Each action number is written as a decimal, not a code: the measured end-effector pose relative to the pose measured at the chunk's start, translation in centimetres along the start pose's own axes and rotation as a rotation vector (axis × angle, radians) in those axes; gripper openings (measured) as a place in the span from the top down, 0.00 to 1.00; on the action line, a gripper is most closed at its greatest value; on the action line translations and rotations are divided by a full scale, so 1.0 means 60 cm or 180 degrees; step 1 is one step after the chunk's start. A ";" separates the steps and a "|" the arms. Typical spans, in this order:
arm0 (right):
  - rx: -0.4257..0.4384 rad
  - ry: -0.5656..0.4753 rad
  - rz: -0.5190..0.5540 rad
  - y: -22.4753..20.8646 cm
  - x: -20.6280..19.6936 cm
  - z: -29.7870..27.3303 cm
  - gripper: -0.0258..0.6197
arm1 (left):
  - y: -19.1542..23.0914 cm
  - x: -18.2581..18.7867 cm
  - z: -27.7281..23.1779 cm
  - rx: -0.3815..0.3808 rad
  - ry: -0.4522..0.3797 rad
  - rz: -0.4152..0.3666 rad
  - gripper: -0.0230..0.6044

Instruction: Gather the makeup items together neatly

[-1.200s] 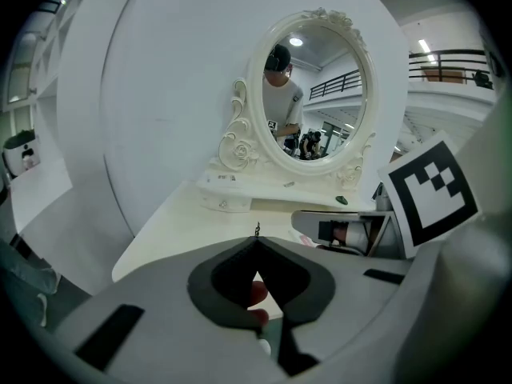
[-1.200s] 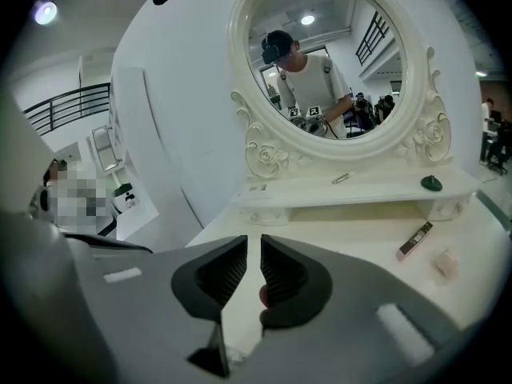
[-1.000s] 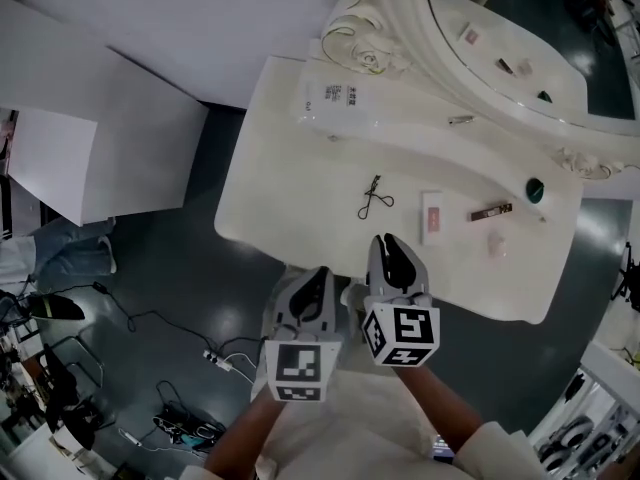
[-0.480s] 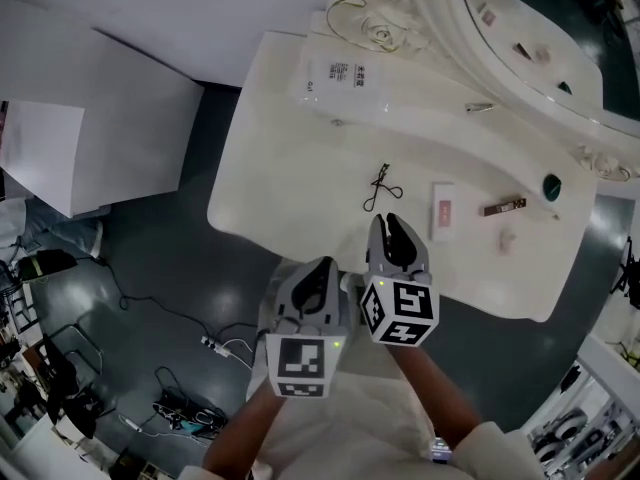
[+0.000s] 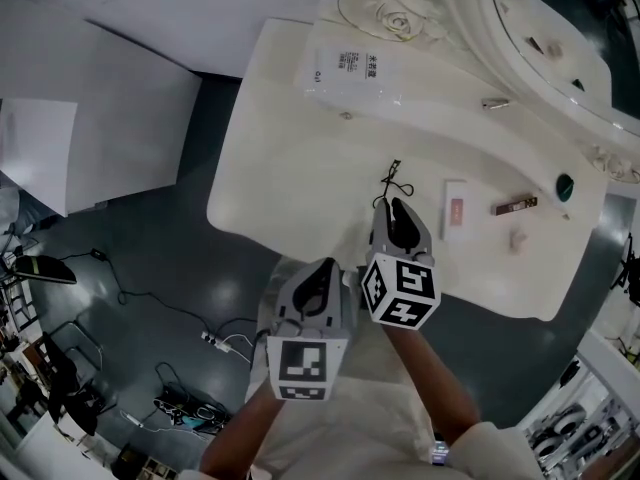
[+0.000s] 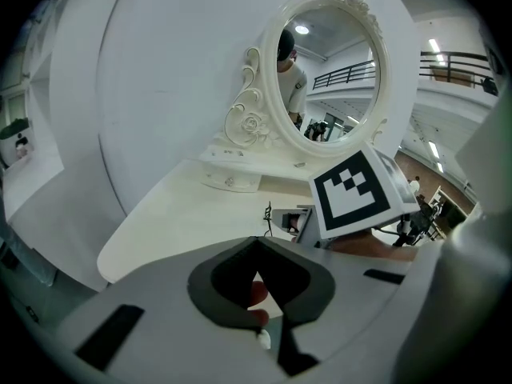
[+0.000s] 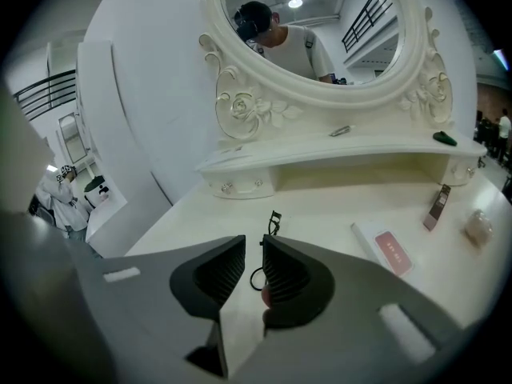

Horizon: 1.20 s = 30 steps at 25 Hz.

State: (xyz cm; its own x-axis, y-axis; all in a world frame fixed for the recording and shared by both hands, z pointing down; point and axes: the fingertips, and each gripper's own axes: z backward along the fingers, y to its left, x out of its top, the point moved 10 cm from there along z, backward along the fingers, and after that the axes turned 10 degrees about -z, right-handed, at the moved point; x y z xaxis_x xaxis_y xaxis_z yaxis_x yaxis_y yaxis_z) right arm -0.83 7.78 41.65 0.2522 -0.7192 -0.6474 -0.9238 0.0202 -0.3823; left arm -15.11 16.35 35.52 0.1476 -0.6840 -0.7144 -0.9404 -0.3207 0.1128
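A black eyelash curler (image 5: pixel 392 182) lies in the middle of the white vanity table (image 5: pixel 290 168). To its right lie a flat white box with a pink label (image 5: pixel 455 210), a brown tube (image 5: pixel 514 206) and a small pale pink item (image 5: pixel 517 239). My right gripper (image 5: pixel 392 209) hovers just short of the eyelash curler (image 7: pixel 273 221). Its jaws have just been opening slightly and stand a narrow gap apart with nothing between them (image 7: pixel 254 248). My left gripper (image 5: pixel 318 281) hangs shut and empty off the table's near edge (image 6: pixel 258 245).
A raised shelf under the ornate mirror (image 7: pixel 320 22) carries a small metal clip (image 5: pixel 494 102) and a dark green round item (image 5: pixel 565 182). A labelled white box (image 5: pixel 345 68) sits at the shelf's left end. Cables and a power strip (image 5: pixel 215 348) lie on the dark floor.
Both grippers have sunk toward the table. The right one has come forward until its tips are right by the eyelash curler.
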 end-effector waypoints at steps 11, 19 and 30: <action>-0.0198 0.0124 -0.0003 -0.011 -0.009 -0.039 0.90 | 0.002 -0.018 -0.003 -0.0099 0.0069 0.0052 0.97; -0.0284 0.0236 0.0022 -0.015 -0.009 -0.057 0.90 | 0.008 -0.022 -0.008 -0.0095 0.0080 0.0091 0.97; -0.0430 0.0396 0.0086 -0.019 -0.014 -0.076 0.91 | 0.013 -0.023 -0.013 -0.0097 0.0083 0.0123 0.97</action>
State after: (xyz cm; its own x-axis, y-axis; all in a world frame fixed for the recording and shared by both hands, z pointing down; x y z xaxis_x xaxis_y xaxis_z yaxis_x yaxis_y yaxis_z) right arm -1.30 5.21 45.61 0.1968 -0.8003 -0.5664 -0.9622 -0.0467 -0.2684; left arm -15.84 16.54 37.11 0.1197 -0.7130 -0.6909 -0.9358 -0.3134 0.1612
